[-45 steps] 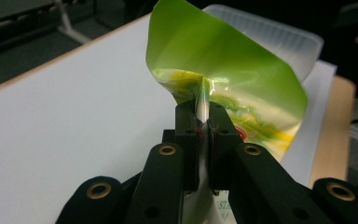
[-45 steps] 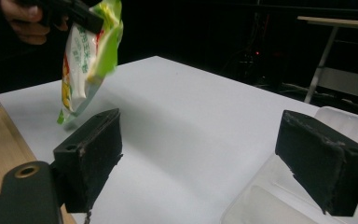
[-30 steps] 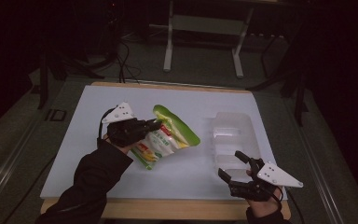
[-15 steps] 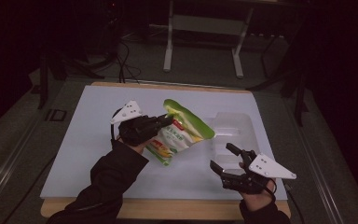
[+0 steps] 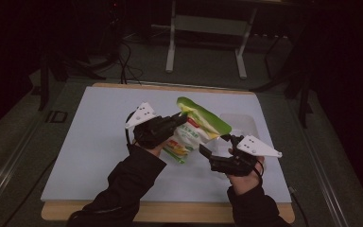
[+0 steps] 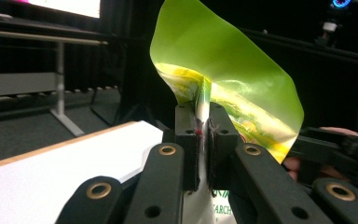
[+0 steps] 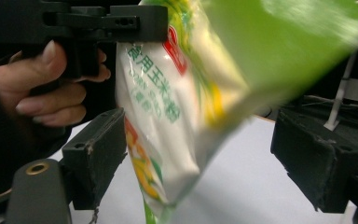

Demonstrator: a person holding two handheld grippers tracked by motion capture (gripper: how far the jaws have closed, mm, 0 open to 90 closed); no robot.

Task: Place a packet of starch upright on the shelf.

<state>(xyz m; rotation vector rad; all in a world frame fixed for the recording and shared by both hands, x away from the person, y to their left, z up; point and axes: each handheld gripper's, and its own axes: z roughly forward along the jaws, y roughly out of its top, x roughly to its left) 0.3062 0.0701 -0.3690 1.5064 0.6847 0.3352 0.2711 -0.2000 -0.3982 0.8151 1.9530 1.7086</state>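
Note:
A green and white food pouch (image 5: 196, 130) hangs above the white table (image 5: 90, 142), a little right of its middle. My left gripper (image 5: 182, 118) is shut on the pouch's upper edge; in the left gripper view the pads (image 6: 189, 140) pinch the pouch's (image 6: 223, 79) thin seam. My right gripper (image 5: 215, 144) is open just right of the pouch's lower end. In the right gripper view the pouch (image 7: 168, 116) hangs between its wide-apart jaws, nearer the left one, unpressed by the right gripper (image 7: 205, 154). Those jaws have just been opening slightly.
A clear plastic tray (image 5: 238, 120) lies on the table behind the right hand. Beyond the table's far edge stand a metal frame (image 5: 205, 42) and loose cables (image 5: 123, 56) on the dark floor. The table's left half is bare.
The left hand carried the pouch rightward toward the table's middle. The right hand rose and moved left, so its jaws now flank the pouch's lower end.

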